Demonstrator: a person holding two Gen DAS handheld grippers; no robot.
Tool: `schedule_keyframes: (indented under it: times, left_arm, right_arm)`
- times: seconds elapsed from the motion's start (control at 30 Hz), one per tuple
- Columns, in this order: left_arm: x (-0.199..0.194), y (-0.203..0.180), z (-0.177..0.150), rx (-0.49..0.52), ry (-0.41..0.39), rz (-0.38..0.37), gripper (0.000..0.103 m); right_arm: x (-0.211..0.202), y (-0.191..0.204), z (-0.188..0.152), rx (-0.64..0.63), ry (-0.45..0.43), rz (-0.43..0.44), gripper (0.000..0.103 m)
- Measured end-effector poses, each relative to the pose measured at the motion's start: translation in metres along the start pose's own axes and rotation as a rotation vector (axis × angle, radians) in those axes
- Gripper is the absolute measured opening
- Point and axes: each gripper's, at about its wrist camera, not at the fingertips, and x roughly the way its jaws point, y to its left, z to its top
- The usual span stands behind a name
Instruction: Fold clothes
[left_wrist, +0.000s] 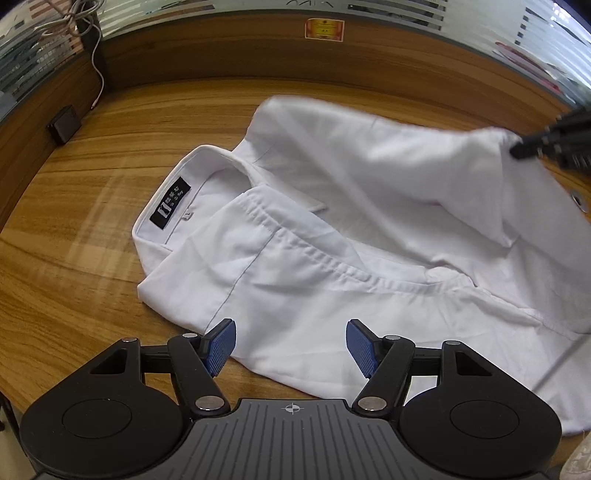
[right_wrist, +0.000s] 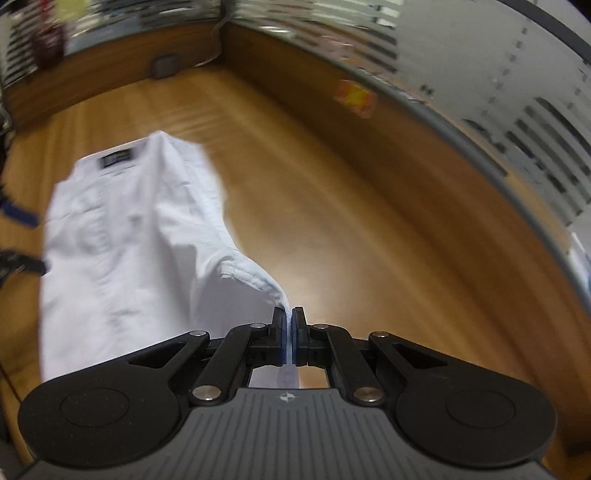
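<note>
Wooden surface (left_wrist: 92, 258) | white shirt (left_wrist: 295, 266) rumpled, collar label at 9 o'clock | left gripper (left_wrist: 290, 345) jaws wide, empty | right gripper (right_wrist: 289, 325) jaws clamped on shirt edge

What I can't make out from either of my wrists

My right-wrist view is smeared with blur: the white shirt (right_wrist: 122, 236) loses its seams, its black neck label (right_wrist: 116, 160) is unreadable, and the orange sticker (right_wrist: 355, 96) on the wall is a blot. My left gripper (right_wrist: 18, 236) shows there only as dark and blue streaks cut by the left edge. In the left-wrist view, my right gripper (left_wrist: 546, 142) is cropped by the right edge, the shirt's hem runs under my own housing, and the label's characters (left_wrist: 170, 203) are too small to read.
</note>
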Motion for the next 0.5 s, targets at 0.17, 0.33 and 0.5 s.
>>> schedule_keyframes:
  times: [0.17, 0.33, 0.5]
  left_arm:
    - [0.000, -0.001, 0.006, -0.012, -0.008, 0.002, 0.069]
    - [0.002, -0.003, 0.019, -0.011, -0.019, -0.006, 0.069]
    - [0.009, -0.001, 0.040, -0.016, -0.037, -0.043, 0.069]
  right_arm:
    - [0.041, -0.050, 0.015, 0.040, 0.035, -0.070, 0.003]
    - [0.083, -0.082, 0.014, 0.111, 0.080, -0.096, 0.016]
    - [0.068, -0.095, 0.014, 0.144, 0.039, -0.113, 0.030]
